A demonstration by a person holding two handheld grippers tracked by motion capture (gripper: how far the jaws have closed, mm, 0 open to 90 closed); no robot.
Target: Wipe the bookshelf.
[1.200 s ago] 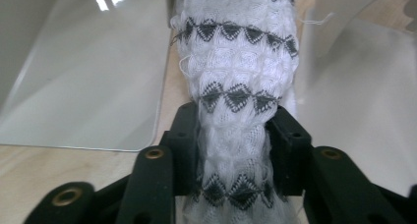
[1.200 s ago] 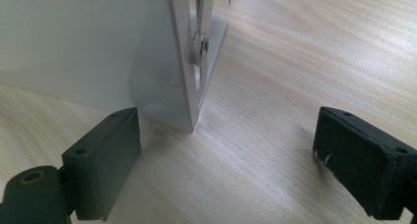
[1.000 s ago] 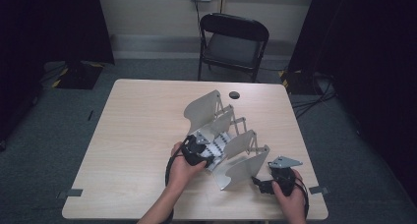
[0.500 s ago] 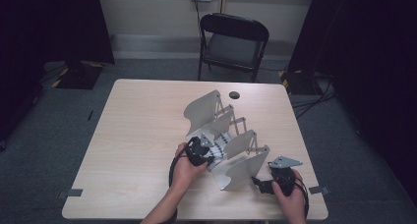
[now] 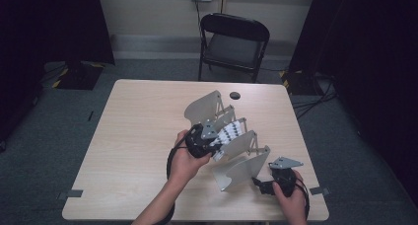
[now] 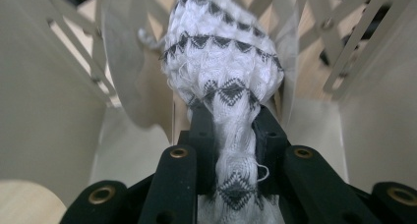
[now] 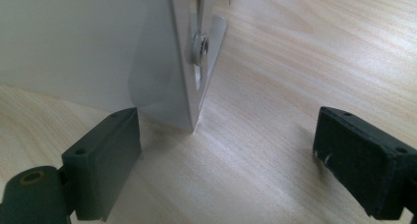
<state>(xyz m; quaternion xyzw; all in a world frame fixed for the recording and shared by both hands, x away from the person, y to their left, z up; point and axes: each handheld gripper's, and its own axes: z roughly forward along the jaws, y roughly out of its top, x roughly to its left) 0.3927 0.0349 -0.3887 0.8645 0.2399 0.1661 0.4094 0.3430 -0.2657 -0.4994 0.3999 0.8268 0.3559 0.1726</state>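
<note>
Jaws of the left gripper (image 5: pixel 213 145) have just been closing and now clamp a white knit cloth (image 5: pixel 229 132) with dark zigzag rows; jaws of the right gripper (image 5: pixel 263 185) stand apart, grasping nothing.

High view: a light wood table (image 5: pixel 138 136) stands on grey carpet, with a black folding chair (image 5: pixel 234 45) behind it and dark curtains at both sides. A small dark disc (image 5: pixel 234 94) lies near the far edge. A white folding rack (image 5: pixel 217 106) sits right of centre; the cloth lies inside it, between its panels, long axis running from the left gripper up and right. The gripped end is hidden behind the gripper body.

Left gripper view: the cloth (image 6: pixel 226 76) runs straight away from the pads (image 6: pixel 202 135), narrow where pinched and bulging beyond. Its far end is cut off at the top edge; rack panels (image 6: pixel 44 101) flank it, blurred.

Right gripper view: the pads (image 7: pixel 105 155) rest on the table (image 7: pixel 295 62), a rack panel corner (image 7: pixel 187 86) just beside the left one
</note>
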